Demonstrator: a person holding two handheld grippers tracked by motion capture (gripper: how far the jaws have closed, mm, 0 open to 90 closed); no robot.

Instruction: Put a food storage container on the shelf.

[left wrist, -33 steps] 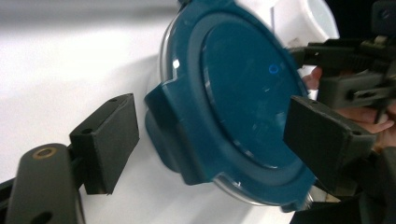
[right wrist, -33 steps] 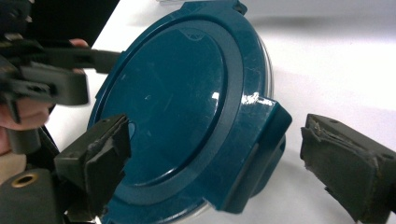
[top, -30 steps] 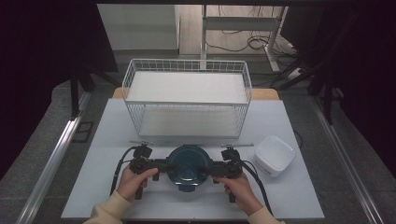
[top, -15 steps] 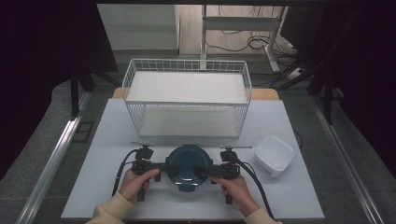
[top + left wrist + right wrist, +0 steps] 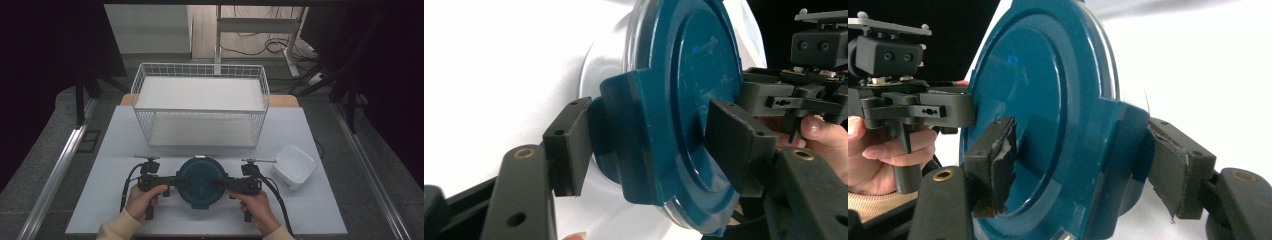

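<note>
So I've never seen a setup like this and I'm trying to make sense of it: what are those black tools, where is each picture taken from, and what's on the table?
There is no robot here. A person holds a hand tool with two black jaws in each hand: the left gripper and the right gripper.

The wide picture comes from a fixed camera above the table. The two close-ups come from small cameras riding on each gripper, looking along its jaws.

On the table sit a white wire basket at the back, a small white container at the right, and a round dish with a dark teal lid near the person.

Each gripper's jaws straddle a side tab of that lid, from opposite sides; whether they press it is unclear.
</note>
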